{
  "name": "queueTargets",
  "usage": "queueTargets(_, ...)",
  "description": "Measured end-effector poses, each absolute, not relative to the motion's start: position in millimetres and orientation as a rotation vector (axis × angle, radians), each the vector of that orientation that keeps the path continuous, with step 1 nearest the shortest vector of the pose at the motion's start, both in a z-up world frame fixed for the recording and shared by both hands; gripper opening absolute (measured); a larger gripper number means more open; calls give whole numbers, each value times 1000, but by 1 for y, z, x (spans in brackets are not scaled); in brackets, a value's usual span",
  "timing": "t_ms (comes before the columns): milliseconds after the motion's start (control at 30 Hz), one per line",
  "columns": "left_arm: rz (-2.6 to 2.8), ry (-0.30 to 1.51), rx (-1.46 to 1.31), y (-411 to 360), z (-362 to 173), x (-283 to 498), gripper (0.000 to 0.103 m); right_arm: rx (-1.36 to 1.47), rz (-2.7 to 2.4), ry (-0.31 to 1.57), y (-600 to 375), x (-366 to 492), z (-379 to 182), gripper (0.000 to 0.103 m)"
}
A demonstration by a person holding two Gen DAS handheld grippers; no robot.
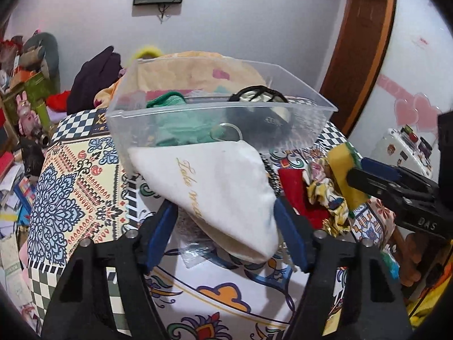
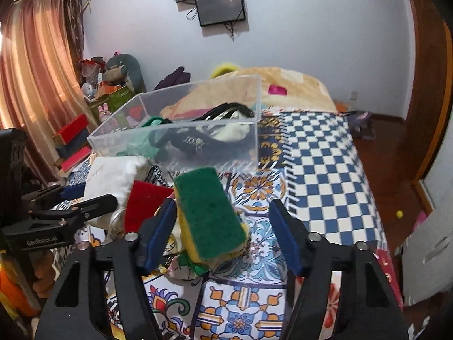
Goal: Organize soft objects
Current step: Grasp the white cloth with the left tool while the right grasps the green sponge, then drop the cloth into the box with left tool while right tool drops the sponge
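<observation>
On a bed covered with a patterned bedspread (image 2: pixel 317 153), two hand-held grippers worked side by side. Nearest the left camera, the left gripper (image 1: pixel 226 212) had its blue-padded jaws spread wide on either side of a white cloth pouch (image 1: pixel 215 189) with gold lettering; the pads flanked the pouch's near end, and contact could not be told. Nearest the right camera, the right gripper (image 2: pixel 223 226) was also spread wide, its jaws either side of a yellow sponge with a green scouring face (image 2: pixel 209 215), which lay tilted on a crumpled floral fabric (image 1: pixel 325 195). One pad sat just beside the sponge's edge. Between pouch and sponge lay a red cloth (image 2: pixel 144 206). Just beyond these stood a clear plastic box (image 1: pixel 220 104), already holding a green cloth (image 1: pixel 175 119) and a black and cream item (image 1: pixel 263 104). Beyond the box lay an orange blanket (image 2: pixel 288 85), and a dark screen (image 2: pixel 220 7) hung on the far wall.
</observation>
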State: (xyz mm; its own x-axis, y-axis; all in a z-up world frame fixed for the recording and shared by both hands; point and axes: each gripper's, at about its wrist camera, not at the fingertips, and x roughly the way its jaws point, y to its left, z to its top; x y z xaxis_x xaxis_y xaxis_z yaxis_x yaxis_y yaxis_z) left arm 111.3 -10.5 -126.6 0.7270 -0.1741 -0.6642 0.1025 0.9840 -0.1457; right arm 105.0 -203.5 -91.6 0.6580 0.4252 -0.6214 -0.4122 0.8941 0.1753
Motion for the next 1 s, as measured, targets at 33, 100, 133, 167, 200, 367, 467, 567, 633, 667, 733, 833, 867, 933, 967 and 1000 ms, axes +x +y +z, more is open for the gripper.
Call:
queueTargets(33, -155, 738, -93, -13, -127, 111, 64, 19, 482, 712, -203, 104, -92, 55)
queueTargets(100, -158, 741, -85, -16, -129, 111, 61, 11, 500, 726, -199, 104, -94, 43)
queueTargets(133, -155, 742, -83, -17, -130, 112, 57, 12, 506, 729, -199, 104, -95, 42)
queueTargets(167, -152, 742, -82, -19, -131, 111, 55, 15, 513, 730, -198, 103, -95, 42)
queueTargets(200, -149, 740, -82, -19, -131, 110, 53, 16, 515, 726, -198, 102, -95, 41)
queueTargets(367, -147, 719, -76, -14, -129, 103, 35, 32, 514, 698, -203, 100, -87, 37)
queueTargets(467, -140, 709, -77, -8, -124, 94, 30, 34, 509, 678, -206, 99, -81, 37)
queueTargets(567, -145, 689, -90, -4, -114, 88, 29, 28, 504, 660, -205, 98, -76, 37)
queueTargets(633, -145, 668, -85, -5, -105, 83, 29, 26, 505, 649, -204, 97, -72, 37)
queueTargets(667, -145, 659, -83, -5, -102, 81, 29, 26, 507, 644, -202, 98, -69, 37)
queueTargets(733, -143, 637, -78, -5, -93, 75, 29, 20, 511, 626, -198, 99, -63, 37)
queueTargets(833, -145, 610, -82, -3, -81, 67, 28, 12, 520, 594, -193, 102, -52, 37)
queueTargets(867, -143, 600, -82, -2, -77, 65, 28, 8, 522, 585, -191, 103, -49, 37)
queueTargets(933, -135, 578, -78, -2, -68, 64, 28, 2, 524, 556, -187, 105, -41, 37)
queueTargets(967, -131, 564, -74, -1, -63, 63, 28, -1, 525, 545, -185, 106, -38, 37)
queueTargets(1000, -122, 550, -67, 0, -57, 63, 28, -4, 524, 535, -183, 108, -36, 37)
